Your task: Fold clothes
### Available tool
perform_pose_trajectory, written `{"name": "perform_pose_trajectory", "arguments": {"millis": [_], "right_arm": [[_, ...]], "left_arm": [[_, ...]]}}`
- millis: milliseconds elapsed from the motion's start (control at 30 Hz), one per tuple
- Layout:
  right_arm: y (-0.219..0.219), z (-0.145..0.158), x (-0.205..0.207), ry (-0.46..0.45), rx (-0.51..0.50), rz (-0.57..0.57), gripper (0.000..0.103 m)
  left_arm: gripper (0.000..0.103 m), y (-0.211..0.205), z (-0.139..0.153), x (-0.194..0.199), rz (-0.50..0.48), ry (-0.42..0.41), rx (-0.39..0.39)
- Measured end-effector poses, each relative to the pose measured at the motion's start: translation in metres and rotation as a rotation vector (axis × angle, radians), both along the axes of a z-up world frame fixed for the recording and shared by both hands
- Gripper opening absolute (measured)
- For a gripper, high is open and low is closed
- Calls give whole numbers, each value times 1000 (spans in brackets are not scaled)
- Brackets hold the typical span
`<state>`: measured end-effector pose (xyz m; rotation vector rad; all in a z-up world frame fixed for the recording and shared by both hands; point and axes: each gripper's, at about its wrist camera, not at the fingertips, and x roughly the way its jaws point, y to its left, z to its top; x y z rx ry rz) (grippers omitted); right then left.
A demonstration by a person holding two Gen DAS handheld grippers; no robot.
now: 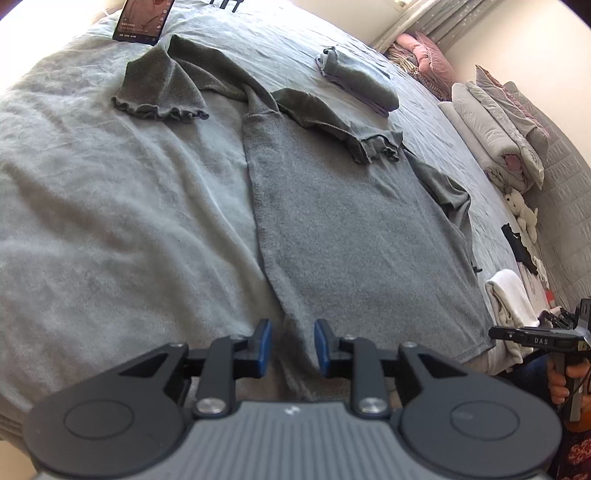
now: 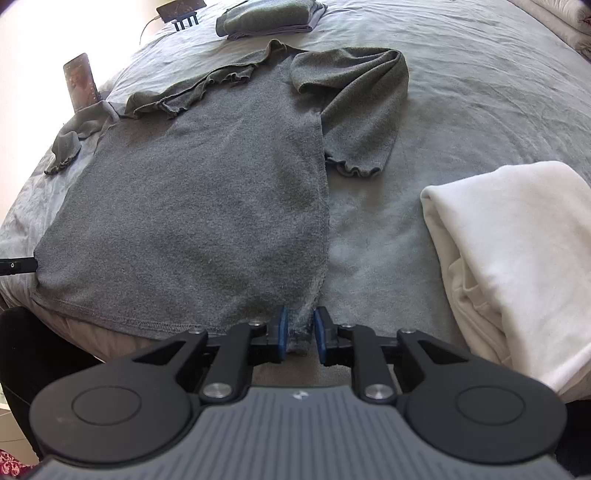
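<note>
One bed (image 1: 110, 221) is carrying everything: a grey top (image 1: 351, 240) is lying flat across it, sleeves folded inward, hem hanging at the near edge. A white pile (image 2: 517, 258) is sitting just beside it, a folded stack (image 2: 269, 18) well beyond. Knit is looking soft, light and limp; likely sagging unless taken at both hem corners. Left tool (image 1: 291, 349) and right tool (image 2: 300, 336) are each standing partly spread astride a hem corner, pads not pressing the cloth.

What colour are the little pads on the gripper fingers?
Blue. The pads on the left gripper show best in the left wrist view.
</note>
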<state>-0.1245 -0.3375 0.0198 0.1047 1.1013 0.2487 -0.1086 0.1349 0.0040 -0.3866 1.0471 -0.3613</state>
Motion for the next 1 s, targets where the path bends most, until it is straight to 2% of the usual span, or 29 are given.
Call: {"name": "perform_pose_trajectory", "arguments": {"millis": [33,67,400,567,800,1000], "right_arm": [[0,3,2,-13,5,-4,46],[0,5,5,-25,8,-8,47],[5,11,54,-145,95,-60,47],[5,-3,92,-167,130,-104,47],[-5,-19,141,-194,163,-173,47],[-14,-27,175,-231,259,-220,47]], "left_arm": [[32,1,2,4,9,-11,-1],[33,1,4,9,16,-23,-4],[35,1,-6,73,125,-106,-23],[35,-3,-16,112,178,-134,-18],[34,-13,-28,152,202,-154,-15],[33,-12,-34,178,216,-170,-60]]}}
